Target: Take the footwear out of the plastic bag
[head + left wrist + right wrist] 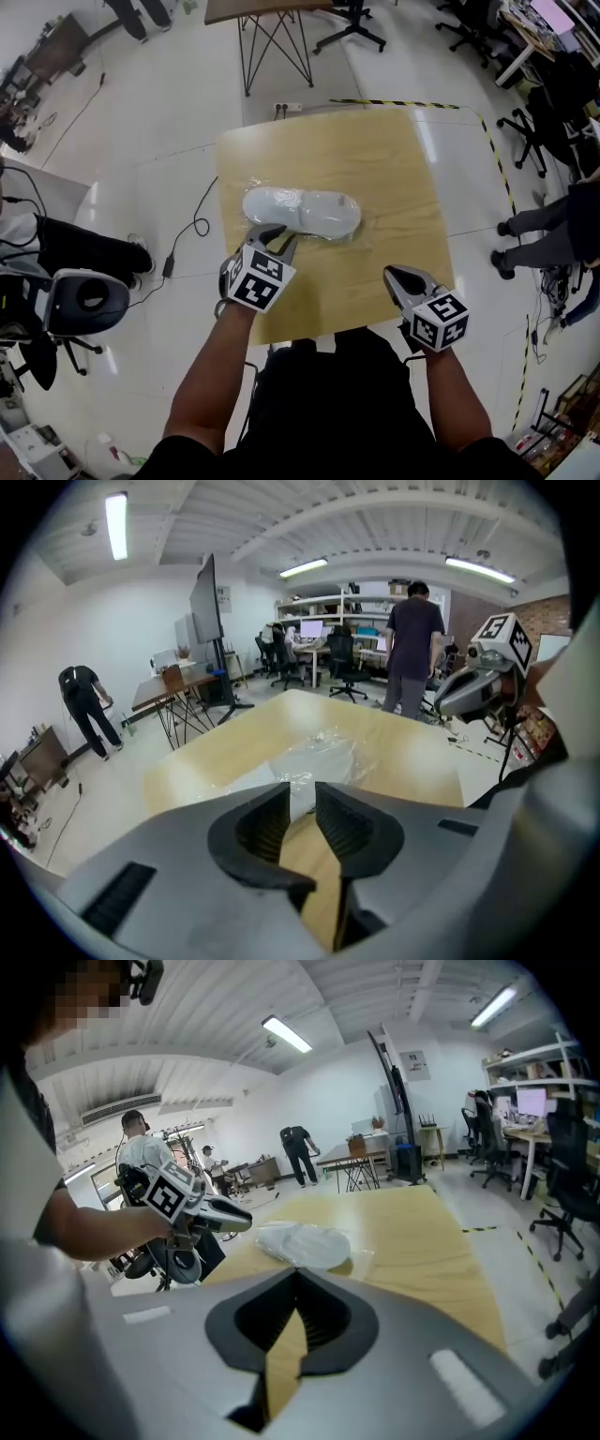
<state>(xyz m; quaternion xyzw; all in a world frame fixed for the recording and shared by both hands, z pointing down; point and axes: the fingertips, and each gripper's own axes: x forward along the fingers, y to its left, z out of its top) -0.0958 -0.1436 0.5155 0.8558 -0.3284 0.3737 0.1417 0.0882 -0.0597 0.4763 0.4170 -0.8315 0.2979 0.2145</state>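
Right gripper (390,273), lower right, is hovering clenched and empty; left gripper (284,234) is gaping just beside white footwear (302,212) lying inside plastic bag (364,236) at centre

Our right gripper (298,1283) holds its jaws pressed together with nothing between them, above the wooden table (431,1241). Ahead we see white footwear (305,1243) inside a clear plastic bag (363,1258), with our left gripper (232,1220) just beside it.

Table (394,159) top: pale wood grain, smooth, slight sheen; plastic bag (333,747): clear glossy crinkled film; footwear (302,210): white, matt; left gripper (298,817): matt grey plastic, black ribbed pads (345,832)
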